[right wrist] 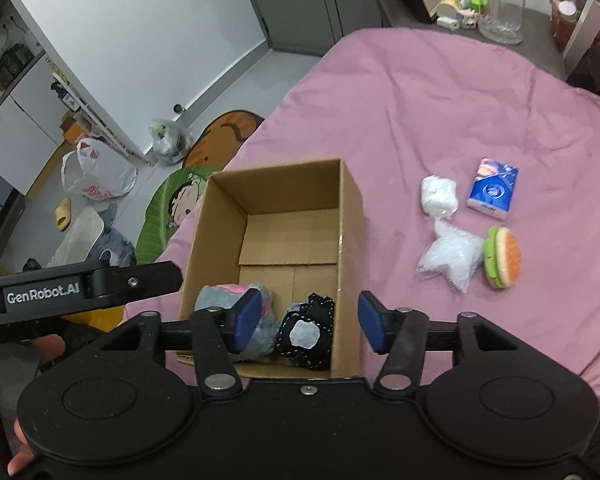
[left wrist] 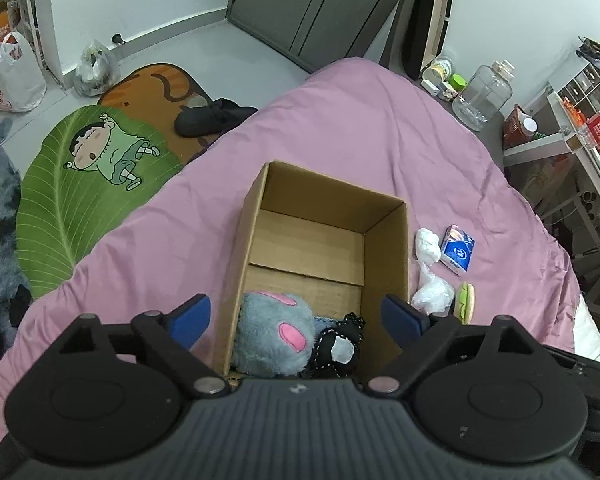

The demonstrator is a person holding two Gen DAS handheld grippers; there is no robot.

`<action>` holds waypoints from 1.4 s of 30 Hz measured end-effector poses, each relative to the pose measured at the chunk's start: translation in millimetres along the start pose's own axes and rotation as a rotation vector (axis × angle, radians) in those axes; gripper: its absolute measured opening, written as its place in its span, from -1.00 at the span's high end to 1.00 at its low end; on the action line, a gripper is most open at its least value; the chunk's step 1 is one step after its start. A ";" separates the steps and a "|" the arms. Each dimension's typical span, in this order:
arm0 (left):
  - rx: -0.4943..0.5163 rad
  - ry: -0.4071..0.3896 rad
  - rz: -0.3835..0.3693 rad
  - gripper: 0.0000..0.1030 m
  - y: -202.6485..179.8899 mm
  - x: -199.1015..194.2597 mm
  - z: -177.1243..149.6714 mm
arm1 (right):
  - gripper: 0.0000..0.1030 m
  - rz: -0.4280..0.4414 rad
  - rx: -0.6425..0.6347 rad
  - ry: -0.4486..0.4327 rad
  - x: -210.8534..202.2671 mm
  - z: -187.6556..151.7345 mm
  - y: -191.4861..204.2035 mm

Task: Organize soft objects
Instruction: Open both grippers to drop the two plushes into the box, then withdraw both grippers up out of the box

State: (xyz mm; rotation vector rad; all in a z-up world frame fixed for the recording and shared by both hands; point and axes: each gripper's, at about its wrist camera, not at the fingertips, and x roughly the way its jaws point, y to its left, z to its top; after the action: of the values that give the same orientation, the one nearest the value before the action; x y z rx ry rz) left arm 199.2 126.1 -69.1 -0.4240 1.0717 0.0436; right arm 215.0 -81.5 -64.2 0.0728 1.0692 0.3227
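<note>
An open cardboard box [left wrist: 386, 248] [right wrist: 350, 208] stands on the pink bed cover [left wrist: 360, 128] [right wrist: 440, 92]. Inside, at its near end, lie a grey plush with pink patches [left wrist: 270, 332] [right wrist: 260, 330] and a black stitched soft toy with a grey patch [left wrist: 338, 346] [right wrist: 306, 332]. My left gripper [left wrist: 298, 320] is open and empty above the box's near end. My right gripper [right wrist: 308, 326] is open and empty over the same end. To the right of the box lie two white wrapped bundles [right wrist: 439, 194] [right wrist: 454, 258], a blue tissue pack [right wrist: 492, 188] and a burger-shaped plush [right wrist: 502, 258].
A green leaf-shaped mat [left wrist: 84, 184] and an orange mat [left wrist: 160, 84] lie on the floor left of the bed. Plastic bags [left wrist: 10, 74] sit by the wall. A clear jar [left wrist: 484, 94] and shelves [left wrist: 572, 128] stand to the right of the bed. The left gripper's handle [right wrist: 80, 286] shows in the right wrist view.
</note>
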 end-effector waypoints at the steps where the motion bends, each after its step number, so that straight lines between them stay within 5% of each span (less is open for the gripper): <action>1: 0.002 -0.001 0.000 -0.81 -0.3 -1.9 -1.2 | -0.16 -0.004 -0.003 -0.006 -2.9 -0.5 -0.4; 7: 0.025 -0.023 -0.007 -0.99 -7.6 -12.9 -9.9 | -0.35 -0.002 -0.012 -0.033 -16.0 -3.8 -3.4; 18: 0.068 -0.091 0.007 -0.99 -23.7 -34.1 -22.6 | -0.75 -0.011 0.002 -0.092 -39.4 -12.1 -18.5; 42: 0.088 -0.095 0.056 -0.99 -52.6 -49.8 -36.7 | -0.85 0.012 0.033 -0.148 -67.8 -23.0 -60.6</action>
State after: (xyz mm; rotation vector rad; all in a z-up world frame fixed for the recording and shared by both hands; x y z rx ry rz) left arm 156.7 73.0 -24.8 -0.3095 0.9875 0.0654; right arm 178.8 -161.3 -30.7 0.1308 0.9274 0.3060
